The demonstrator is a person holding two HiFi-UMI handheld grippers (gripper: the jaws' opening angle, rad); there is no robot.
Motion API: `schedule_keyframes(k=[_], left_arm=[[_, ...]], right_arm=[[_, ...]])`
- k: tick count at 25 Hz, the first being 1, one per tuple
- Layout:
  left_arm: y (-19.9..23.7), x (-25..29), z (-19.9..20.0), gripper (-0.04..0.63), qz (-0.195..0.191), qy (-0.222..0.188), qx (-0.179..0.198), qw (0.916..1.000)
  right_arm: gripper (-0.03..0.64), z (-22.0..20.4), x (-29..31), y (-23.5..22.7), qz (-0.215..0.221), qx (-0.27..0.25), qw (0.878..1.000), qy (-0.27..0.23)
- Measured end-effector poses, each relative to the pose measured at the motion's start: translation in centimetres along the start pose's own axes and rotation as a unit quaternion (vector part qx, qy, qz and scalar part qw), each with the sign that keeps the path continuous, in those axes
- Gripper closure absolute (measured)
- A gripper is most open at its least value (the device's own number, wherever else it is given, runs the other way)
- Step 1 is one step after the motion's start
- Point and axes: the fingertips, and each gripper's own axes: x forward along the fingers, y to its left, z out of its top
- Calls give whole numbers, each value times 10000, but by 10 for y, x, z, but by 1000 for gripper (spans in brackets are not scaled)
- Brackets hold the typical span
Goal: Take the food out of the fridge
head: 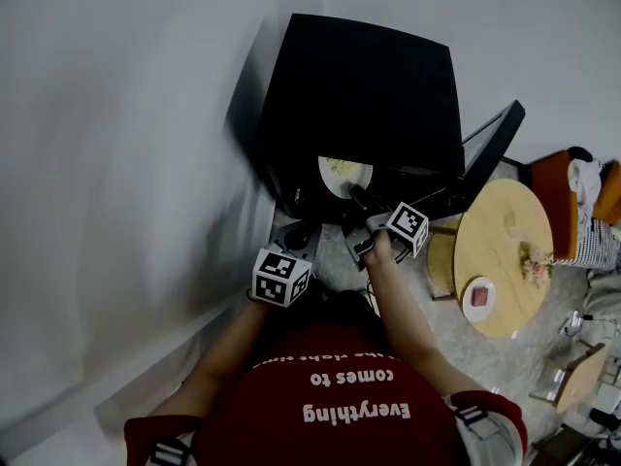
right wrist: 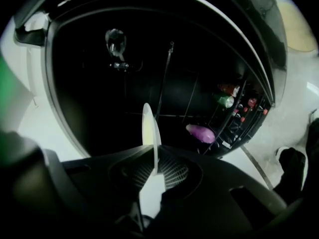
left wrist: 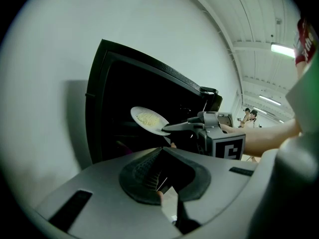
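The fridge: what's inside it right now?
A purple eggplant-like item lies deep inside, and bottles stand in the door rack. The right gripper holds a white plate of pale food at the opening. The rest is too dark to see.

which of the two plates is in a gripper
The plate of pale yellow food at the fridge mouth, clamped by the right gripper; the plate of red food sits on the round table.

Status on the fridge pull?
Right hand-held gripper shut on plate of food, at open fridge mouth. Left hand-held gripper shut, empty. Nothing seen blocking.
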Motion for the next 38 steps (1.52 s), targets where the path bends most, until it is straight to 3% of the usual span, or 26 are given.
schedule_keyframes(k=[5, 17, 31, 38], left_arm=[[11, 13, 1, 592, 33, -3, -32, 10000], [-24, -13, -6, 592, 268, -89, -81, 9996], [-53, -37, -27, 592, 471, -123, -158, 9987], [-82, -32, -36, 592, 315, 42, 50, 9995]], right_arm=[[583, -6, 3, -6, 63, 163, 9996, 202], [583, -35, -66, -11, -23, -17, 9970, 779], [583, -72, -144, -30, -224, -216, 9831, 1802], [583, -70, -188, -40, -54, -3, 9848, 1737]])
